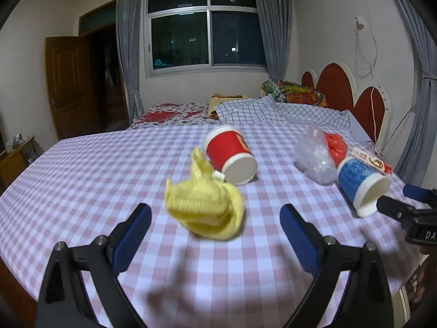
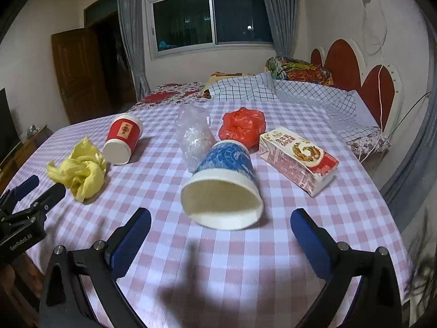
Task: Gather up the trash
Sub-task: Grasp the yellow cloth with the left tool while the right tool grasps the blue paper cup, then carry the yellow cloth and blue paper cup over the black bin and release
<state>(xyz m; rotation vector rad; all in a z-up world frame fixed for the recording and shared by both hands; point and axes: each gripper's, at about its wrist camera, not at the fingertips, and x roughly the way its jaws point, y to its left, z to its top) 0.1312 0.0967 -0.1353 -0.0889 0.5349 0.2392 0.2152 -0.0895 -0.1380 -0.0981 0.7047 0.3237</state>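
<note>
— What's ahead of you on the bed (image 2: 245,259)?

— My left gripper (image 1: 215,218) has its fingers wide apart, nothing in them, the yellow rag (image 1: 204,207) just ahead. Behind it lies a red cup (image 1: 232,153) on its side.

— And the right?

— My right gripper (image 2: 221,222) is spread too, empty. The blue cup (image 2: 224,180) lies tipped over, mouth toward me. Clear plastic (image 2: 194,134), a red bag (image 2: 243,125) and a carton (image 2: 297,158) crowd close round it.

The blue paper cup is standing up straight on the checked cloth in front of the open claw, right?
Not quite: the blue paper cup is lying on its side on the pink checked cloth, mouth toward the open right claw. The right wrist view shows it.
</note>
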